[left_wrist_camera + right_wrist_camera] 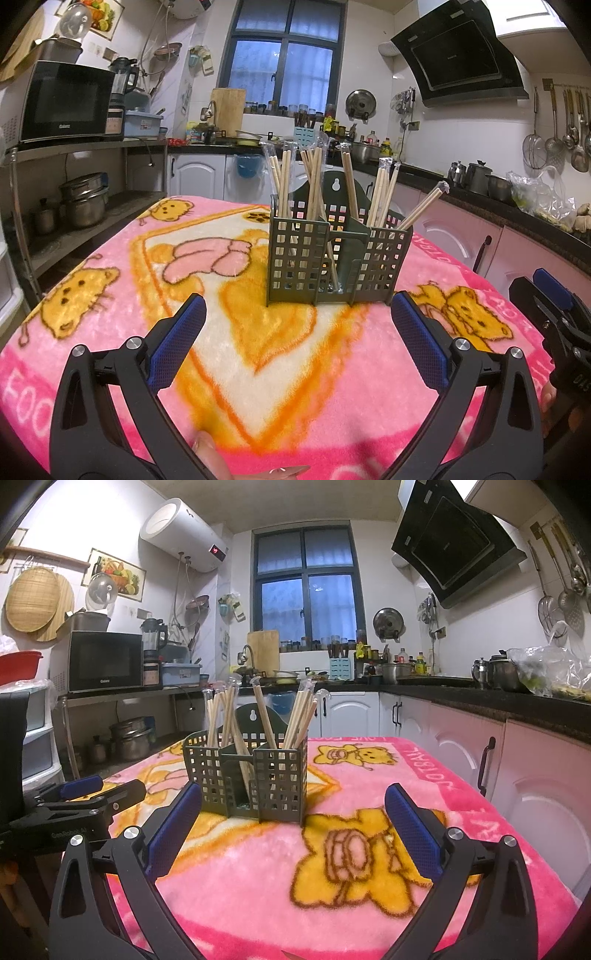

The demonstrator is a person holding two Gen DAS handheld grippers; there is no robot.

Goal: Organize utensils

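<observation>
Green slotted holder (338,254) stood upright mid-desk on the pink blanket (110,350), just beyond both claws, probably parked there so either hand could reach it. Wrapped chopsticks (314,184) sat end-down in its compartments, fanned out and leaning on the walls; one pair on the right (424,206) tilted far outward over the rim. No loose chopsticks showed on the blanket, so sorting looked close to done. Left claw (297,332) was spread wide, pads empty, touching nothing, hovering near the holder's front. Right claw (293,819) was likewise wide apart and empty, aimed at the holder from the right. A fingertip (205,441) showed at the near edge.
</observation>
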